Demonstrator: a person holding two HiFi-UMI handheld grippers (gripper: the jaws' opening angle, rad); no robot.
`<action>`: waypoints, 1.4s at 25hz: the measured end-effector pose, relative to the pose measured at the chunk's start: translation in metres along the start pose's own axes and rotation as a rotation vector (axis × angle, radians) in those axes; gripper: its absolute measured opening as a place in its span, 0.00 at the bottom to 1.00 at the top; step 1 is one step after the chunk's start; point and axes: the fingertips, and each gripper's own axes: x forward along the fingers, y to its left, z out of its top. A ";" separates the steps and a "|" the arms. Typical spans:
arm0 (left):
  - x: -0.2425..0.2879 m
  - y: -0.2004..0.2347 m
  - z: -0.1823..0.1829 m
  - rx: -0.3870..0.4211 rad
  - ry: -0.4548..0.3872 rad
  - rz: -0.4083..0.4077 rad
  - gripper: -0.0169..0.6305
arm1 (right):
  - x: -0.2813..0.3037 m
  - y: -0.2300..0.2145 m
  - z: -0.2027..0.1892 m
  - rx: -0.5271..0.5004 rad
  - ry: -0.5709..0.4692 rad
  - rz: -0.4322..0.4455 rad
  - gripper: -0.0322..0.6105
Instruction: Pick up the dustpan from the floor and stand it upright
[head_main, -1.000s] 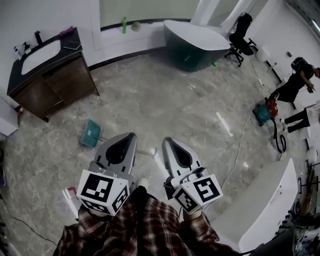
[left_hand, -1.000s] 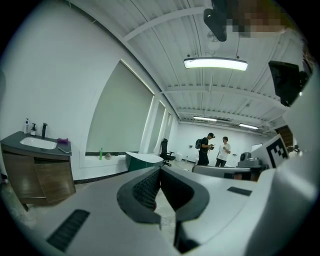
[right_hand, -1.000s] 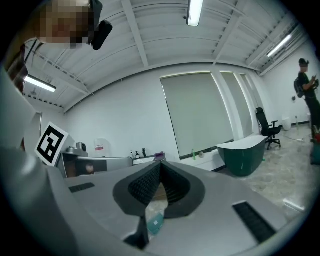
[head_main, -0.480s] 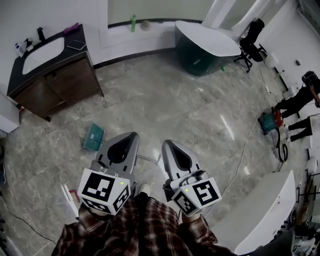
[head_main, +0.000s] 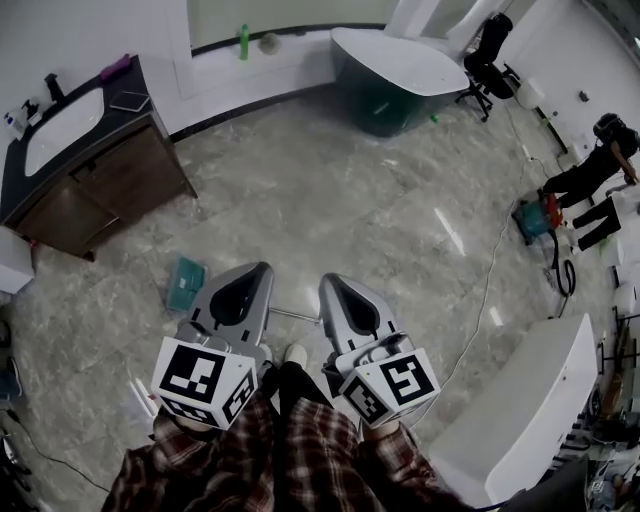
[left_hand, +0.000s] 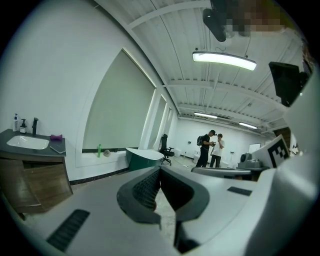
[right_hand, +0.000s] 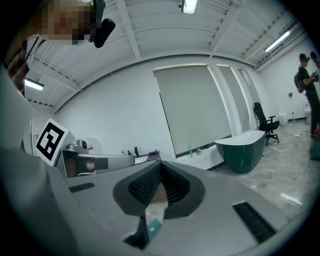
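A teal dustpan (head_main: 185, 284) lies flat on the marble floor in the head view. Its thin metal handle (head_main: 293, 316) runs right, passing under the two grippers. My left gripper (head_main: 262, 268) hovers just right of the pan, well above the floor. Its jaws are shut with nothing between them (left_hand: 160, 169). My right gripper (head_main: 327, 280) is held beside it, also shut and empty (right_hand: 160, 163). Below its jaws in the right gripper view, a bit of the teal dustpan (right_hand: 154, 228) shows.
A dark wood vanity with a sink (head_main: 95, 175) stands at the back left. A green bathtub (head_main: 392, 78) and an office chair (head_main: 487, 62) are at the back. On the right are a person (head_main: 592, 165), a teal machine (head_main: 530, 222) with a cable, and a white counter (head_main: 525, 405).
Both grippers stay shut and side by side while the person moves over the floor. The dustpan has slid a little lower in the head view, nearer to the left gripper.
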 end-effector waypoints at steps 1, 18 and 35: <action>0.003 0.000 -0.001 -0.002 0.002 -0.004 0.04 | 0.000 -0.002 0.000 0.001 0.001 -0.004 0.07; 0.040 0.010 -0.059 -0.088 0.106 0.021 0.04 | 0.025 -0.074 -0.064 0.019 0.203 -0.055 0.13; 0.098 0.048 -0.210 -0.179 0.221 0.020 0.04 | 0.033 -0.224 -0.333 0.165 0.496 -0.295 0.26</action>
